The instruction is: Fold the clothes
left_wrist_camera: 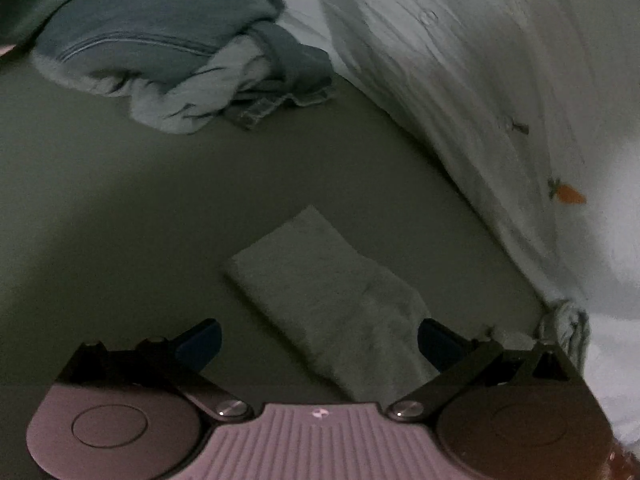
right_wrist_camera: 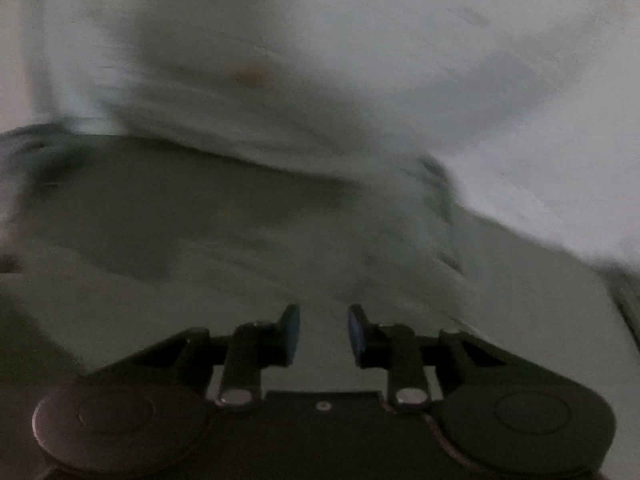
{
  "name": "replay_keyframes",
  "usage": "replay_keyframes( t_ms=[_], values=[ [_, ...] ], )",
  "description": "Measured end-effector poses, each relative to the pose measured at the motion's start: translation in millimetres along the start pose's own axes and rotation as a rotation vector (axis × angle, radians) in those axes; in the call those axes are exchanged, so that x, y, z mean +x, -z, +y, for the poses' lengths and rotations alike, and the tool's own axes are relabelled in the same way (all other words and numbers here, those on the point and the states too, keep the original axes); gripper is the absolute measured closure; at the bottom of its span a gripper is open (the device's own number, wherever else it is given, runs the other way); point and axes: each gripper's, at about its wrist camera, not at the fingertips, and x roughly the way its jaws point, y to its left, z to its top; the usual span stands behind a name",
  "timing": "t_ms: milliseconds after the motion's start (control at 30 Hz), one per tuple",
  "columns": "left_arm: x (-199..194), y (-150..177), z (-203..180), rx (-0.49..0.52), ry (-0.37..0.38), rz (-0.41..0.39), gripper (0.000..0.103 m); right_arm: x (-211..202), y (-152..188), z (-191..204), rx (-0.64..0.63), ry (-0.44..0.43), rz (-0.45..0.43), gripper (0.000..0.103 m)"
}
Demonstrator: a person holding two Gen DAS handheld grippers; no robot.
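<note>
Looking down the left gripper (left_wrist_camera: 318, 340), its jaws stand wide apart w/ nothing pinched – the small folded towel (left_wrist_camera: 320, 292) lies flat on the grey-green bed surface (left_wrist_camera: 120, 208) right under the gap, one end running between the blue pads (left_wrist_camera: 204, 338) but not touched as far as I can see. Right gripper (right_wrist_camera: 323, 334) has its jaws narrowly apart, nothing between them, pic is blurry tho.

The next job, imo, is the big white garment w/ the little carrot print (left_wrist_camera: 460, 80), heaped along the far-right edge of the bed and spilling toward the right corner. There's also a crumpled blue-grey bundle (left_wrist_camera: 172, 60) up in the far-left corner, well apart from the towel.

Handling guess: the white thing looks like thin, light cotton – totally floppy, will sag and bunch if grabbed mid-panel, not slippery or fragile. Best bet is prob pinching a hem or corner w/ each gripper, e.g. the bunched cuff-looking bit (left_wrist_camera: 568, 328) near the left gripper's right finger, then lifting and spreading it flat before folding. Can't tell from here which end is the collar.
</note>
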Motion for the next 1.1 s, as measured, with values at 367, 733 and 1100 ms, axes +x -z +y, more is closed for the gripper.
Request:
replay_keyframes(
  t_ms=[367, 733, 1100],
  values=[
    [10.4, 1.5, -22.3, 0.076, -0.1, 0.016, 0.0, 45.7, 35.3, -133.3, 0.576, -0.011, 0.13, 0.065],
    [15.3, -1.7, -26.6, 0.057, -0.123, 0.005, 0.001, 54.7, 23.8, -204.2, 0.819, 0.013, 0.01, 0.096],
    [21.8, 11.7, -42.7, 0.199, -0.31, -0.126, 0.054, 21.4, 29.7, -82.0, 0.316, -0.055, 0.098, 0.075]
  ],
)
